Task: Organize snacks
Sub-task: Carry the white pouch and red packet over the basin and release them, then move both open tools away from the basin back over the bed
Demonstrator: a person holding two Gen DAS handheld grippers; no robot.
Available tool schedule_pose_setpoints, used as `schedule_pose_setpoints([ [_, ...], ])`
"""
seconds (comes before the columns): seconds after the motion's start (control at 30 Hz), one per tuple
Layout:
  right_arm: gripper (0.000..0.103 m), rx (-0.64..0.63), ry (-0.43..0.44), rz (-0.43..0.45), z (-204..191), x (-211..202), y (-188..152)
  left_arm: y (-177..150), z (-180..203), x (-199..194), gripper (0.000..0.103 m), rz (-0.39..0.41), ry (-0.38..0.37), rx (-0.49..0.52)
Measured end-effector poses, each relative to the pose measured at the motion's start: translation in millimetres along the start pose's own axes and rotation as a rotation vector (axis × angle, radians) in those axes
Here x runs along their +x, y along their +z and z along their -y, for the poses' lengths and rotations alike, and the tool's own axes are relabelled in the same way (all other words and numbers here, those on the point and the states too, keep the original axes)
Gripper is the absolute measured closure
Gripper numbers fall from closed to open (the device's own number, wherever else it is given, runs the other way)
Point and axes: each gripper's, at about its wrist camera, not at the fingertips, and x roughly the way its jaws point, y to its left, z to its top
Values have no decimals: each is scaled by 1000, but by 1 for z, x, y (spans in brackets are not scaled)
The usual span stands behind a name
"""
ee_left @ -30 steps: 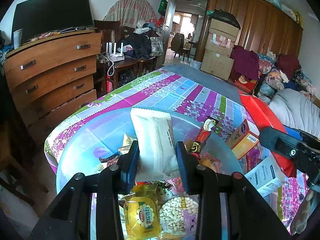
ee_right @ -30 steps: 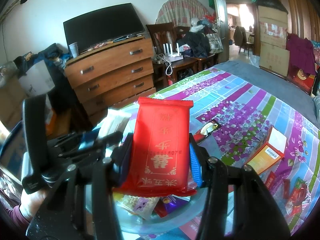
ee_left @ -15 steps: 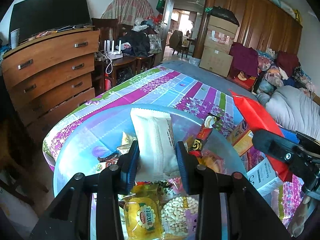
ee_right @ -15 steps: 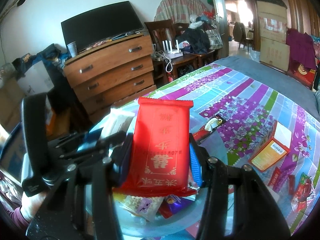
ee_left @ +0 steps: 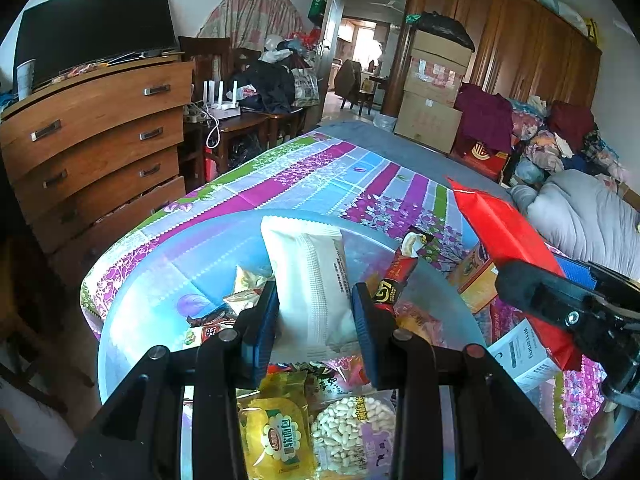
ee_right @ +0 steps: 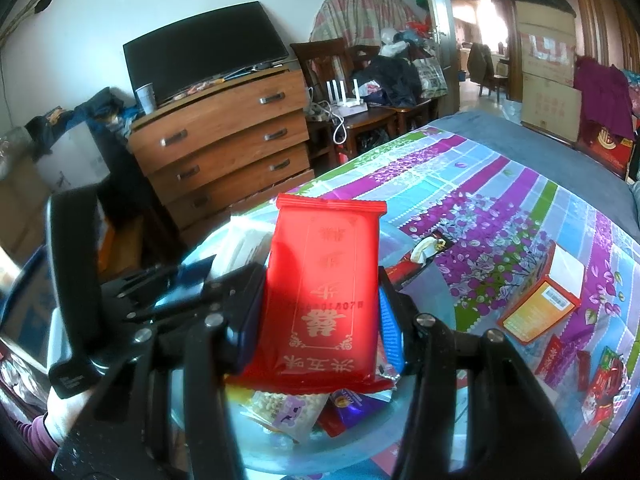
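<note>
Nothing moved | left tongs (ee_left: 314,312) pinching white packet (ee_left: 316,276) | right tongs (ee_right: 320,320) pinching red packet (ee_right: 324,292), both angled down

Bowl (ee_left: 168,280) contents partly hidden

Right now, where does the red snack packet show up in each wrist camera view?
Left wrist view: the red snack packet sits at the right edge, held by the right hand-held gripper.
Right wrist view: it fills the centre, upright between that hand-held gripper's blue pads.
Shared landmark: the wooden dresser under the dark screen.
</note>
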Motion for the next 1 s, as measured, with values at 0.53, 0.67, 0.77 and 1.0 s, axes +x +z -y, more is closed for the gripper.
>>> schedule_pose_setpoints([
  [0.53,49,27,22,-42,7,11,-2,0,-3,16,44,-54,18,-23],
  [0.67,36,30,27,-31,8,10,-1,0,-3,18,43,-54,24,-23],
  [0.77,20,25,33,-20,7,9,0,-1,-5,19,30,-45,37,-32],
  [1.0,8,26,41,-22,6,12,-3,-2,-12,22,24,-44,57,-58],
])
